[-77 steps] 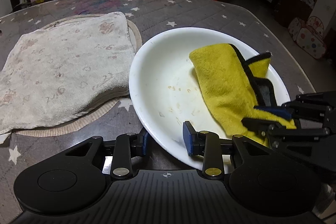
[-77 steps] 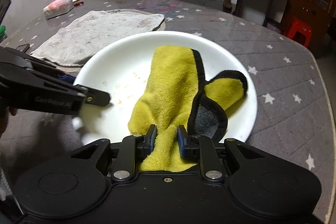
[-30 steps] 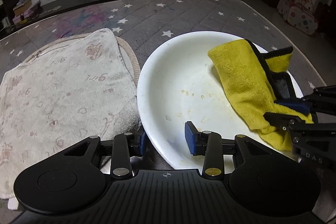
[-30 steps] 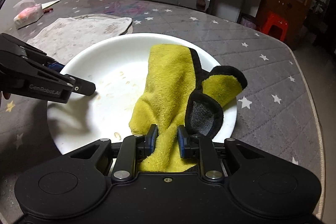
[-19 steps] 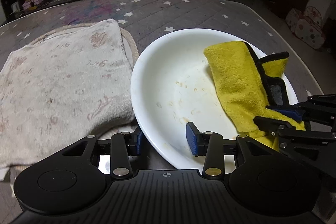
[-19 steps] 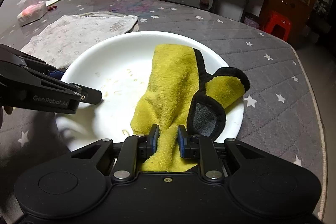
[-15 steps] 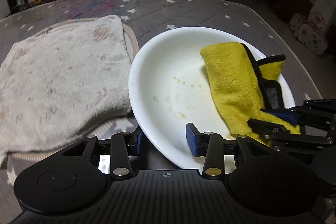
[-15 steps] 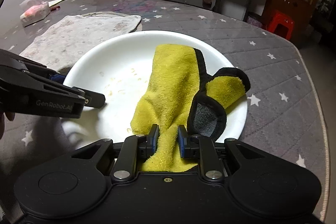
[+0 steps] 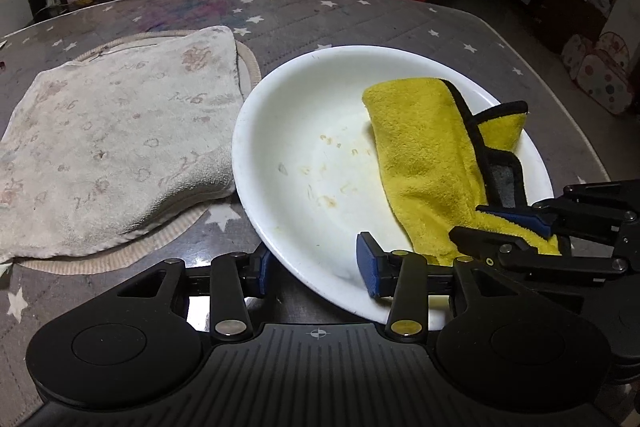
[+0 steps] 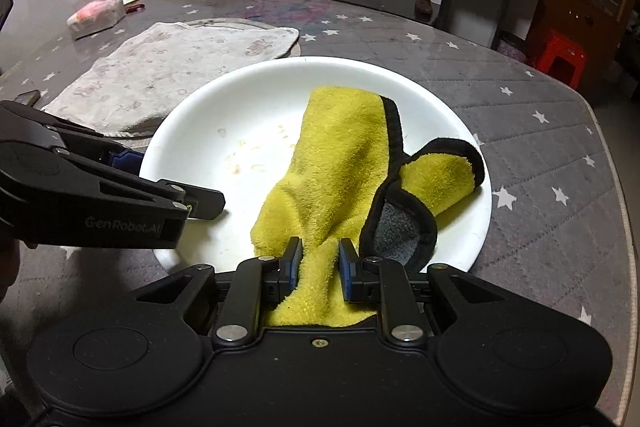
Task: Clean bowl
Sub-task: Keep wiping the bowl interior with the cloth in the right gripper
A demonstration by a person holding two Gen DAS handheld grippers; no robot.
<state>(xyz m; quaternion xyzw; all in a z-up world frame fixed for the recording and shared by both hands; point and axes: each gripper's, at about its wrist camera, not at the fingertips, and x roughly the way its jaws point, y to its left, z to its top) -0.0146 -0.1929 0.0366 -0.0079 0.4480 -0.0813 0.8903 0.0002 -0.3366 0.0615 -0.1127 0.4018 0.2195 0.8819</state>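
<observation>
Clearly "GenRobot.AI" printed on left hand-held gripper (image 10: 176, 183) straddling bowl (image 10: 248, 99) rim.

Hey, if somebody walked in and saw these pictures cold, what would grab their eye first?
The bright yellow cloth draped inside the big white bowl at the table's middle stands out most, its near end pinched in the jaws of the right gripper. Next come the brownish food smears on the bowl's bare floor. The left gripper straddles the bowl's near rim, with a pale patterned towel lying flat just left of the bowl.
</observation>
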